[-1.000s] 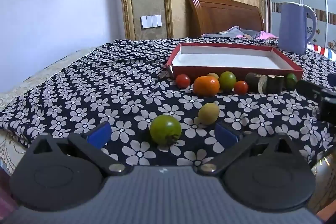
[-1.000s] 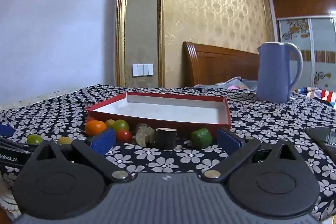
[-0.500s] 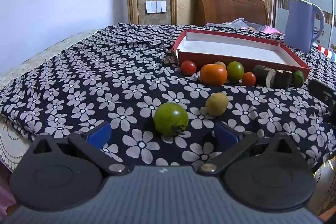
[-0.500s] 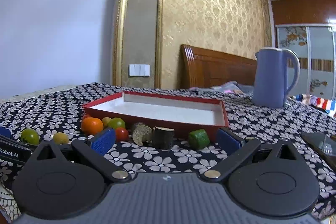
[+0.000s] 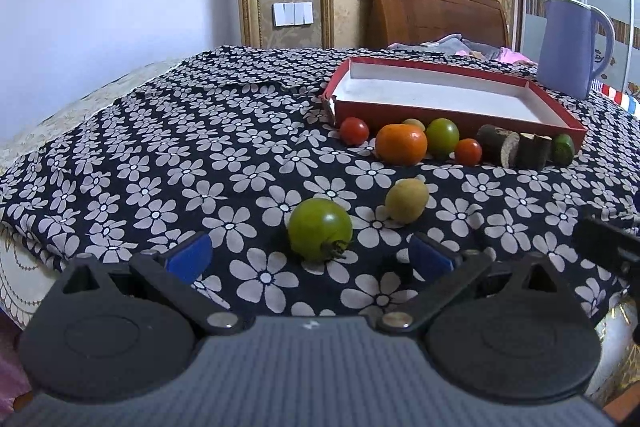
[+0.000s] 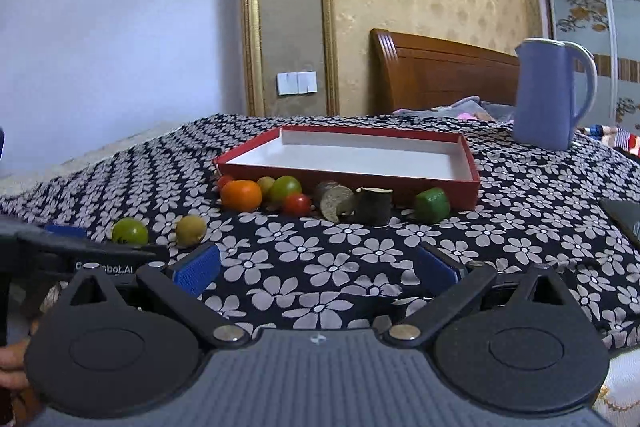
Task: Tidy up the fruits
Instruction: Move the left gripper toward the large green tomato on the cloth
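Closer now than a moment ago, the left tongs [image 5: 308, 255] stand spread wide before the green tomato [image 5: 320, 229] near the front edge of the flowered cloth [image 5: 160, 155].
Right tongs [image 6: 316, 267] also gape empty. First pick seems in hand: advance, close gently, carry to the empty red tray [image 5: 452, 99]. Fruits behind the orange [image 5: 401, 143] are partly hidden.
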Demonstrator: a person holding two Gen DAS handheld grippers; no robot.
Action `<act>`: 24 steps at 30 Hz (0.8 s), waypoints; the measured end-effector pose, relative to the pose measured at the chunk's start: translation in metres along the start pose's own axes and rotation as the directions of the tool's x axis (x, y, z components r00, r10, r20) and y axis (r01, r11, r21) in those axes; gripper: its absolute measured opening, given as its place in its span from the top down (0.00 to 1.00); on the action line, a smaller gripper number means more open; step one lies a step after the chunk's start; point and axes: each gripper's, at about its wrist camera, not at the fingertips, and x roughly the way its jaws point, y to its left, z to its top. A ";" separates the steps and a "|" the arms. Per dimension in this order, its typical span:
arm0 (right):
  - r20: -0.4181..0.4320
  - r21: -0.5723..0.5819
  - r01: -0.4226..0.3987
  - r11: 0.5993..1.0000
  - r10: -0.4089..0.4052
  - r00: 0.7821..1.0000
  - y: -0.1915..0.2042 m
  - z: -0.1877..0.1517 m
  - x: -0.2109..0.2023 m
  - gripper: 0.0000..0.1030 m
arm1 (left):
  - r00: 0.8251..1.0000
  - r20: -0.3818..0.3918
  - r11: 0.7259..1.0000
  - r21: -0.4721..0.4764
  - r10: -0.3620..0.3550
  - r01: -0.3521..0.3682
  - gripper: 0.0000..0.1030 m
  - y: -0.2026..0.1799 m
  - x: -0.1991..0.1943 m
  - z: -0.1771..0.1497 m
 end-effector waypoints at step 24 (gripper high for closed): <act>-0.018 -0.043 -0.052 0.998 0.051 0.999 0.003 -0.003 -0.003 0.00 | 1.000 -0.010 1.000 0.022 -0.012 0.012 0.00 -0.001 0.001 -0.002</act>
